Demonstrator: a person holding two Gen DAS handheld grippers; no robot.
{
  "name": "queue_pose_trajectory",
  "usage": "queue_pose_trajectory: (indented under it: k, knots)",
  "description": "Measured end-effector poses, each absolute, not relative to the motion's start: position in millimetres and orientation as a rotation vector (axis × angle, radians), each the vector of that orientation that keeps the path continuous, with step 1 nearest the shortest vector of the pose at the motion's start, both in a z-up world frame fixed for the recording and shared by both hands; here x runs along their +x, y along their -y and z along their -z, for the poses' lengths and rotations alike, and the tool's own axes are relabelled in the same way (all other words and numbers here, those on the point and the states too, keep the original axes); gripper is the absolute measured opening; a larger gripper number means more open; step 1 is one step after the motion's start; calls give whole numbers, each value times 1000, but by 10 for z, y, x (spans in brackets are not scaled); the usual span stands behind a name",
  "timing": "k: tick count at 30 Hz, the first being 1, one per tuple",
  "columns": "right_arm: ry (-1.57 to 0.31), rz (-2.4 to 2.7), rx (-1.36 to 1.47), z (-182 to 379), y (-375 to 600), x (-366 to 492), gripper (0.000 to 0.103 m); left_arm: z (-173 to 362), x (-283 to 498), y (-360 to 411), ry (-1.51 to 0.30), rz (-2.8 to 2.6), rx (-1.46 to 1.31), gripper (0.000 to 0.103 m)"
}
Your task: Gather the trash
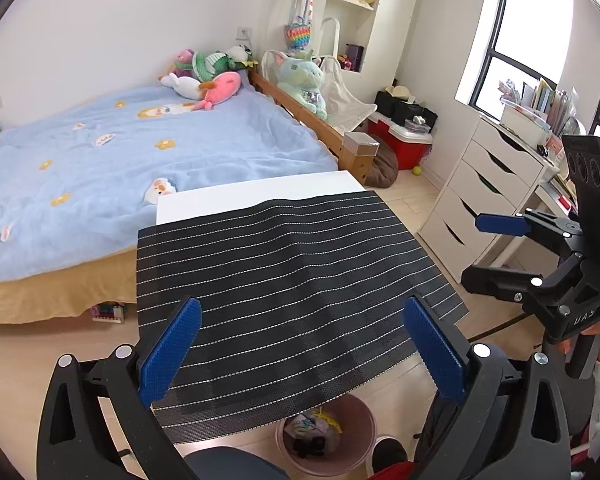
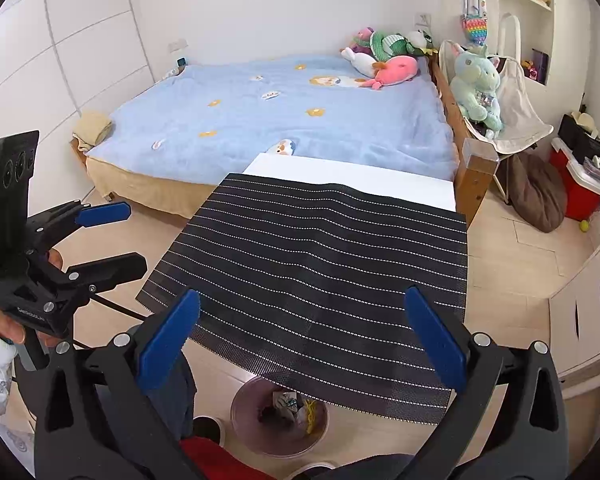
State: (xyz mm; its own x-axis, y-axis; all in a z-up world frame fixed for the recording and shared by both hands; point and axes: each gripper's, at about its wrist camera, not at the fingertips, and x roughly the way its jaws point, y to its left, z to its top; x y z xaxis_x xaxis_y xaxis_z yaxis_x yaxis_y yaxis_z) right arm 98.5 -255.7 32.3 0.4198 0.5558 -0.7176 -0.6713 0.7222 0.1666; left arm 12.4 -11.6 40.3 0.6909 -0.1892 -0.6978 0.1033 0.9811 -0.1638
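A pink trash bin stands on the floor below the table's near edge, with crumpled trash inside; it also shows in the right wrist view. A black striped mat covers the white table and overhangs the bin; the mat carries nothing I can see. My left gripper is open and empty above the mat's near edge, and shows at the left of the right wrist view. My right gripper is open and empty, and shows at the right of the left wrist view.
A bed with a blue blanket and plush toys stands behind the table. A white drawer unit is at the right. A red cooler, a brown beanbag and a small ball are on the floor beyond.
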Motion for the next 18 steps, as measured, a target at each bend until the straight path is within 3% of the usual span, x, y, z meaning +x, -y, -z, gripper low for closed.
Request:
queue_pose_trajectory:
  k: [18]
  knots:
    - [-837,-778,-159,-307,2539,955,100,-396,127,181,-799,166,-109,97]
